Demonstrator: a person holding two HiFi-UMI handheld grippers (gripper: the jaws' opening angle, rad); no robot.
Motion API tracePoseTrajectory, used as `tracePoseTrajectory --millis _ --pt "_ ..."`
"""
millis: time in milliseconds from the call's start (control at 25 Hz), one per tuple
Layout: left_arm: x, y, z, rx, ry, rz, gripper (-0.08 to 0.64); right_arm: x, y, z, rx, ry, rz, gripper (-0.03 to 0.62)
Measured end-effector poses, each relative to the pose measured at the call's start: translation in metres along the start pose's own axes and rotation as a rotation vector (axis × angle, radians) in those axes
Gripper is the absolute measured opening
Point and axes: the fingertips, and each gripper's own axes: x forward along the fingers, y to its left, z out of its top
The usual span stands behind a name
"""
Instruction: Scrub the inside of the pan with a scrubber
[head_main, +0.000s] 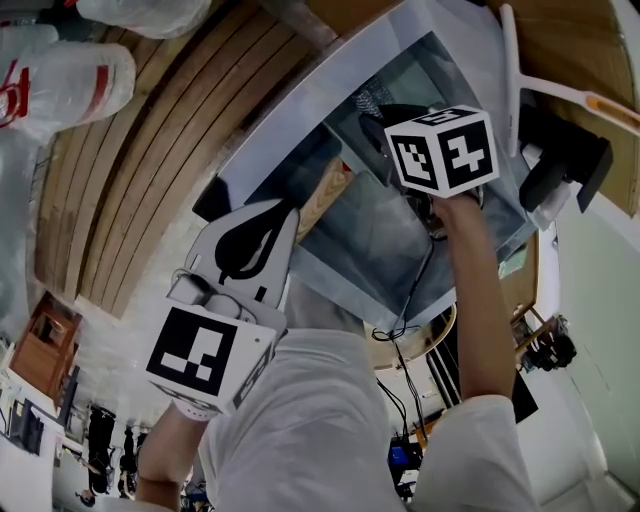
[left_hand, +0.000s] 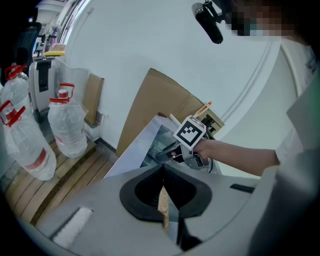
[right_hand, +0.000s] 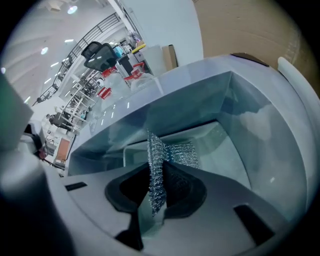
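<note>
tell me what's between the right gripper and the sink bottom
A steel-mesh scrubber, clamped by the right gripper, pointing into the sink; the right gripper view shows it.

The scrubber (right_hand: 182, 154), a silvery wad of steel mesh, is pinched edge-on between the jaws of the right gripper (right_hand: 159, 165) and is held low inside the steel sink (right_hand: 260, 150), part of it spread beyond the jaw tips. Of the pan (head_main: 330, 190) only the pale wooden handle (left_hand: 163, 206) is clearly made out. It is clamped between the jaws of the left gripper (left_hand: 163, 170) and angled over the sink's rim into the basin.
</note>
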Motion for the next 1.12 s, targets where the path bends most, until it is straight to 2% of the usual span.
tracePoseTrajectory --millis 240,400,600,760,840,1000,1120 --pt "0.002 0.002 0.001 0.0 0.003 -0.002 0.005 0.01 -0.019 0.001 0.0 -0.029 -0.045 0.057" --pt "0.002 0.004 0.001 -0.003 0.007 -0.002 0.005 0.012 -0.032 0.004 -0.039 -0.049 -0.083 0.057" --pt "0.004 0.005 0.002 -0.001 0.008 -0.002 0.005 0.014 -0.042 0.007 -0.147 -0.046 -0.145 0.057" --pt "0.006 0.003 0.002 0.003 0.011 -0.002 0.005 0.018 -0.045 0.004 -0.334 -0.004 -0.272 0.057" --pt "0.006 0.001 0.002 0.004 0.013 -0.003 0.005 0.018 -0.047 0.003 -0.379 0.006 -0.335 0.057" --pt "0.006 -0.001 0.002 0.006 0.013 -0.004 0.005 0.006 -0.059 0.013 -0.387 -0.041 -0.458 0.055" --pt "0.006 -0.001 0.0 0.007 0.012 -0.001 0.005 0.0 -0.056 0.019 -0.352 -0.084 -0.447 0.055"
